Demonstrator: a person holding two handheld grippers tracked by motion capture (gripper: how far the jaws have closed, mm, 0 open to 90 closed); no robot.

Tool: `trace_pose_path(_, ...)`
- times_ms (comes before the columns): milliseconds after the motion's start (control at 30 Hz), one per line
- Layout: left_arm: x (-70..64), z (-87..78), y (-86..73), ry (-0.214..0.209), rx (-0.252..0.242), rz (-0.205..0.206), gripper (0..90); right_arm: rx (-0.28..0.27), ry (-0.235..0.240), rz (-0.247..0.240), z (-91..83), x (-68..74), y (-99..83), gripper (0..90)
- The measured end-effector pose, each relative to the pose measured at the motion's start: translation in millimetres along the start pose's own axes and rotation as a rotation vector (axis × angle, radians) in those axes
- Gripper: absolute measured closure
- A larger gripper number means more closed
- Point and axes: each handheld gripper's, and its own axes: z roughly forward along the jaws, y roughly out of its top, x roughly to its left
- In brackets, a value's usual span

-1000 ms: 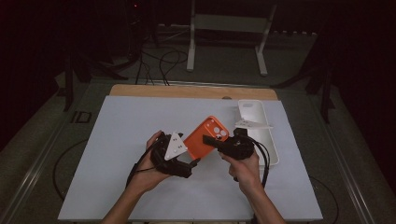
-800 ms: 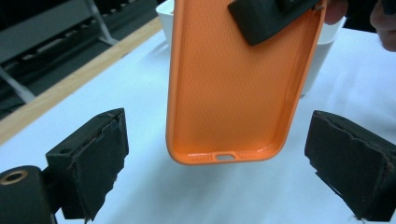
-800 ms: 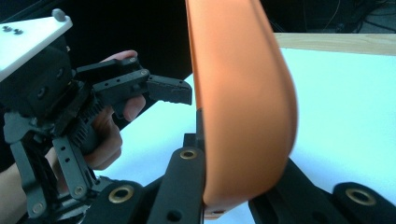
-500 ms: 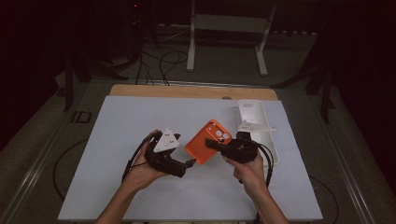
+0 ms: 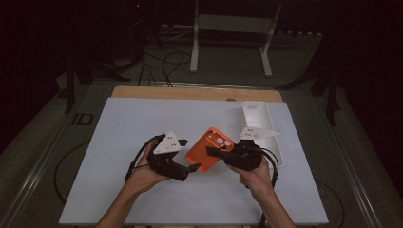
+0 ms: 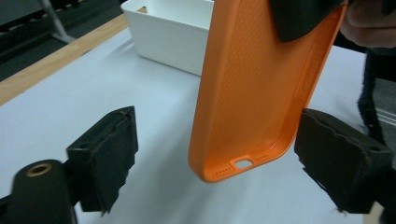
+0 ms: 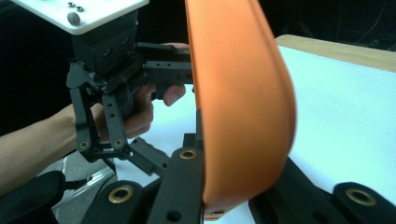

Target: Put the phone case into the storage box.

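An orange phone case point(image 5: 209, 148) is held tilted above the white table, its camera cutout facing up. My right gripper point(image 5: 215, 152) is shut on its right edge; in the right gripper view the case point(image 7: 243, 93) rises edge-on from my gripper point(image 7: 233, 198). My left gripper point(image 5: 189, 167) is open at the case's near left end. In the left gripper view the case's hollow inside point(image 6: 252, 84) hangs between the spread jaws of my gripper point(image 6: 219, 128), port end lowest and unclamped. The left gripper point(image 7: 112, 60) and its hand also appear in the right gripper view.
A long white tray point(image 5: 263, 128) lies at the table's right, just behind my right hand; it is also visible in the left gripper view point(image 6: 168, 37). A wooden strip point(image 5: 195, 92) edges the table's far side. Bare white tabletop point(image 5: 133, 123) stretches to the left.
Both grippers and the orange case have drifted a little nearer to the person. The left gripper has slid toward the case's near end.
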Motion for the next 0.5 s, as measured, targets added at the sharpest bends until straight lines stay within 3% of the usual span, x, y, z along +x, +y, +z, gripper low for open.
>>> trace_pose_path(200,4.0,-2.6,-2.4,-0.101,-0.035,-0.028,28.0,0.011,0.035,-0.022,3.2,1.4,-0.3,86.2)
trace_pose_path(500,1.2,0.7,-3.9,-0.178,-0.024,-0.007,44.5,0.024,0.095,-0.079,4.1,5.0,0.1,86.2)
